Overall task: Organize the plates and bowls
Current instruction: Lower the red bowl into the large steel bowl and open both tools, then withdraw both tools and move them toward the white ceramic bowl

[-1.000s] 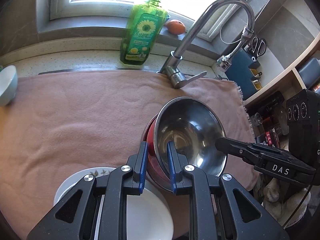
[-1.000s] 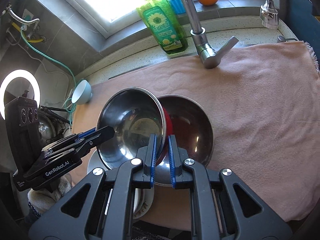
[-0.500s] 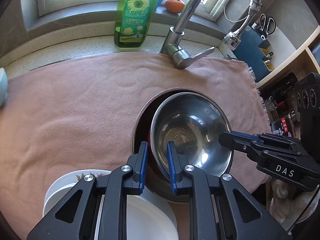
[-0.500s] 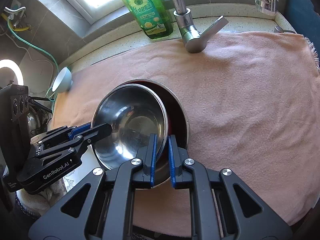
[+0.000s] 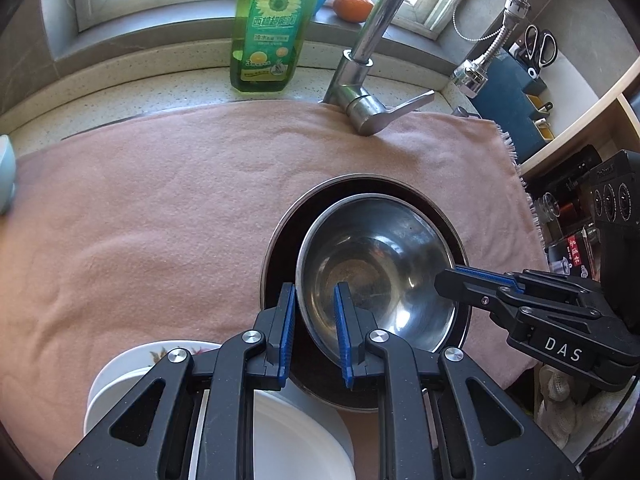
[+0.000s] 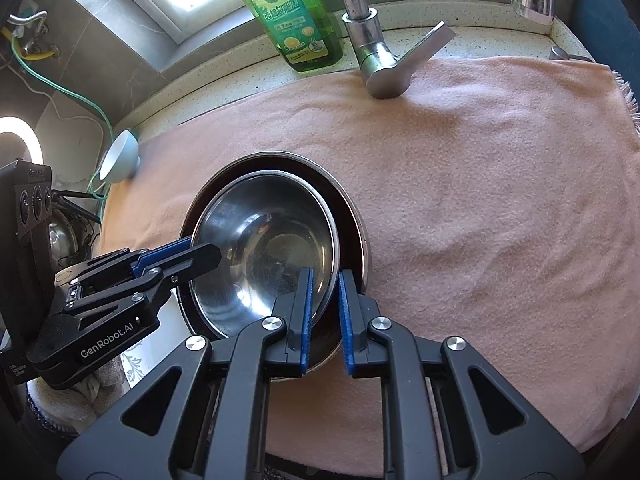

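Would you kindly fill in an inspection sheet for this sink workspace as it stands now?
Surface: pink towel spread in front of the faucet.
Job's things: steel bowl nested in larger dark bowl; white plates nearest the camera; pale bowl at towel edge.
Clutter: green soap bottle, orange, scissors.
Grippers: left gripper and right gripper each straddle the steel bowl's rim, jaws slightly parted.
Cables: green cable along the wall.
Surroundings: window, ring light.
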`<state>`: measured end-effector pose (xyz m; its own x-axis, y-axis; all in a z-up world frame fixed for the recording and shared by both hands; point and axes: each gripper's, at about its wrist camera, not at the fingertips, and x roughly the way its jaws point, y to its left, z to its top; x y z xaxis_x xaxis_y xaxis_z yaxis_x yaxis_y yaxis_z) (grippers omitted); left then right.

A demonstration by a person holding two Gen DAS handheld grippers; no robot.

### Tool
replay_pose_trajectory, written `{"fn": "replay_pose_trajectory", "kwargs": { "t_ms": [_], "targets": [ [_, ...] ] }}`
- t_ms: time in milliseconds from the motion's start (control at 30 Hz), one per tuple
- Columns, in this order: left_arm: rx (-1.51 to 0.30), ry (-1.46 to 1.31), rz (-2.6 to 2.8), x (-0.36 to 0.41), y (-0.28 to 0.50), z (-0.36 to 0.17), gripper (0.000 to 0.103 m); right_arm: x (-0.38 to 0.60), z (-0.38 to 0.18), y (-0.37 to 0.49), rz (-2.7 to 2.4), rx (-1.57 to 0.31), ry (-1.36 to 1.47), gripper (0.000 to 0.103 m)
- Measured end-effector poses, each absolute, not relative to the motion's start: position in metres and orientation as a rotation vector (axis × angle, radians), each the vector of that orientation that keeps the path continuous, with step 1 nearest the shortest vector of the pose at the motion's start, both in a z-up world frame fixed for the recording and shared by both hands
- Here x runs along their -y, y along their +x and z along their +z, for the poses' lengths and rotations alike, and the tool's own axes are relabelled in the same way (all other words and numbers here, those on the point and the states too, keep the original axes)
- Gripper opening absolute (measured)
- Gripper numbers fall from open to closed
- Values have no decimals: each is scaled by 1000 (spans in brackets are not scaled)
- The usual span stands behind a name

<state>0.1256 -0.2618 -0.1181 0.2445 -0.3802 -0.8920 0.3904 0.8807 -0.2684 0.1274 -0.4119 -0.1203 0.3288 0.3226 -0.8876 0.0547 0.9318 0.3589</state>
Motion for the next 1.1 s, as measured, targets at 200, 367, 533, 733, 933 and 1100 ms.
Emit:
{"fn": "replay_pose_trajectory", "kwargs": {
  "t_ms": [200,367,533,733,933,1100],
  "targets": [
    [-1210,3,-521,260,126,-116,17,411,-119,127,183,-1225,350,22],
    [-1194,1,-522,258,126,-110,17,409,-115,127,189,-1209,339,28],
    [-1184,-31,-531,254,125,-103,17,411,-110,126,193,-1195,341,28],
    [-1142,-70,-512,242,122,-86,18,410,-91,122,222,-1153,343,51],
    [-1087,-105,-452,221,118,-68,52,400,-67,122,281,-1095,324,81],
    [-1041,-120,-374,199,112,-54,57,385,-49,127,355,-1070,317,90]
  ]
}}
